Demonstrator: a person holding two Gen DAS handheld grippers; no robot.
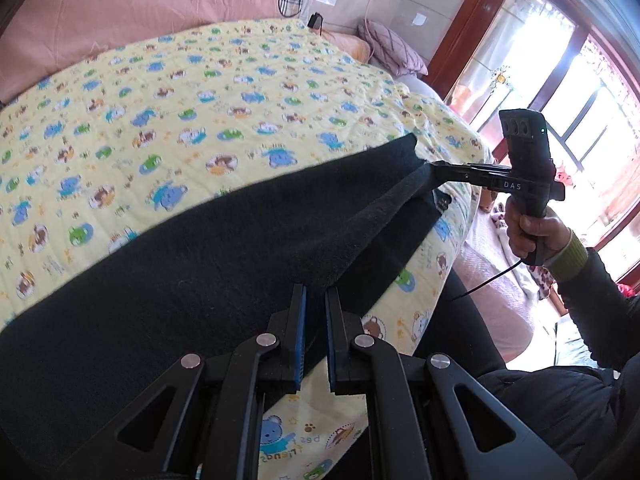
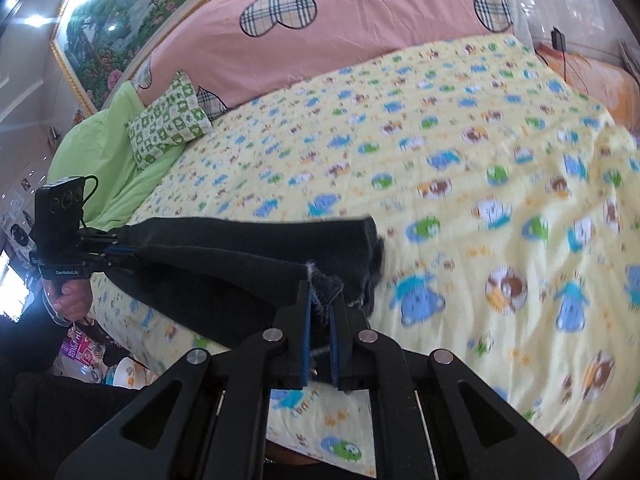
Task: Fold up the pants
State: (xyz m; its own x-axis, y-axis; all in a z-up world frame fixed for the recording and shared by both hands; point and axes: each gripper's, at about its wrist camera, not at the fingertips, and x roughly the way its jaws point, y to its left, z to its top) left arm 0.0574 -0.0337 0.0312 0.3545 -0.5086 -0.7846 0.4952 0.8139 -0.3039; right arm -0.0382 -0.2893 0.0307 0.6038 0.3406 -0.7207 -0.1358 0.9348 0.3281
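Note:
The black pants (image 1: 208,264) lie stretched along the near edge of the bed on a yellow cartoon-print quilt (image 1: 192,92). My left gripper (image 1: 316,296) is shut on one end of the pants, the cloth pinched between the blue pads. My right gripper (image 2: 321,300) is shut on the other end, a fuzzy-edged fold of the pants (image 2: 224,256). The right gripper also shows in the left wrist view (image 1: 434,168), holding a pants corner lifted off the quilt. The left gripper shows in the right wrist view (image 2: 120,250), at the far left end of the pants.
A pink duvet with plaid hearts (image 2: 320,28) lies at the back of the bed. A green patterned pillow (image 2: 168,120) and green sheet (image 2: 104,148) are at the left. A purple pillow (image 1: 392,48) and a window (image 1: 580,92) are to the right. The bed edge (image 1: 436,264) runs below the pants.

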